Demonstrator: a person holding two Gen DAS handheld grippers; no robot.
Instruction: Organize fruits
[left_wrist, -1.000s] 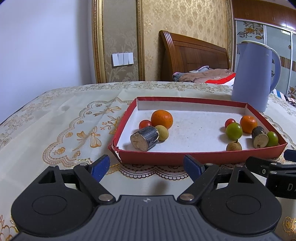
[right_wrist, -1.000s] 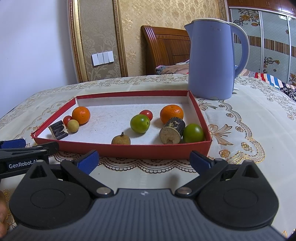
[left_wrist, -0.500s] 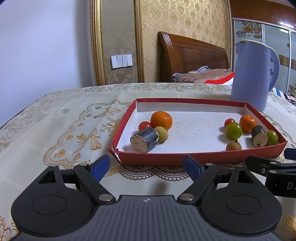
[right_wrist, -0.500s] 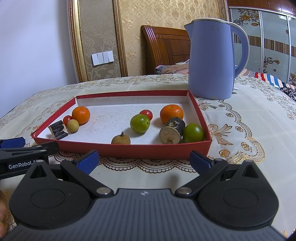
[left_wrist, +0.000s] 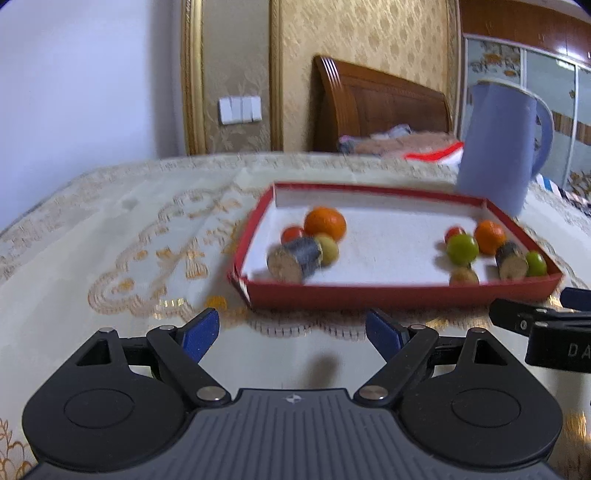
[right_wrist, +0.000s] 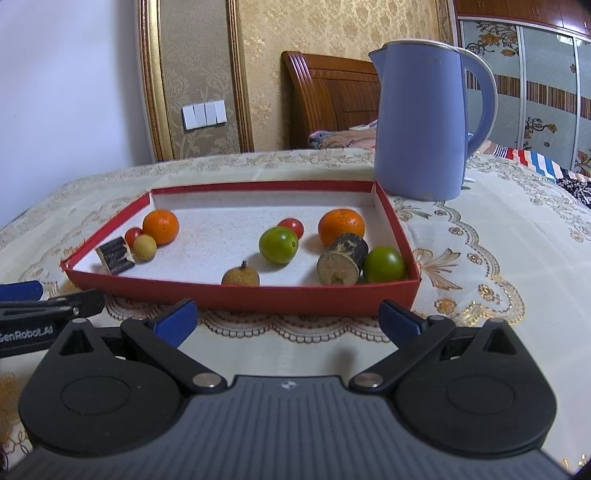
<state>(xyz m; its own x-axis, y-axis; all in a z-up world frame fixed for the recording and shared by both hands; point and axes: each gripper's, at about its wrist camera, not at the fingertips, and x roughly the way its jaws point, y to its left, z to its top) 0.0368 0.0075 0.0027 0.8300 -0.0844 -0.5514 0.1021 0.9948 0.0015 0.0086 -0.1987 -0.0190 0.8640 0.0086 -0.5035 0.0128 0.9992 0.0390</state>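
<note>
Gaping wide and empty, left gripper (left_wrist: 291, 330) and right gripper (right_wrist: 288, 317) face round fruits in a red cardboard tray (right_wrist: 236, 295).

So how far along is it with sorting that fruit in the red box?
Barely started, it seems. The fruit already lies in two loose clusters in the red tray: one by the left orange, one around the right orange. Nothing is in hand: the left gripper and right gripper are both open and empty, short of the tray. All the picking and placing looks left to do.
</note>
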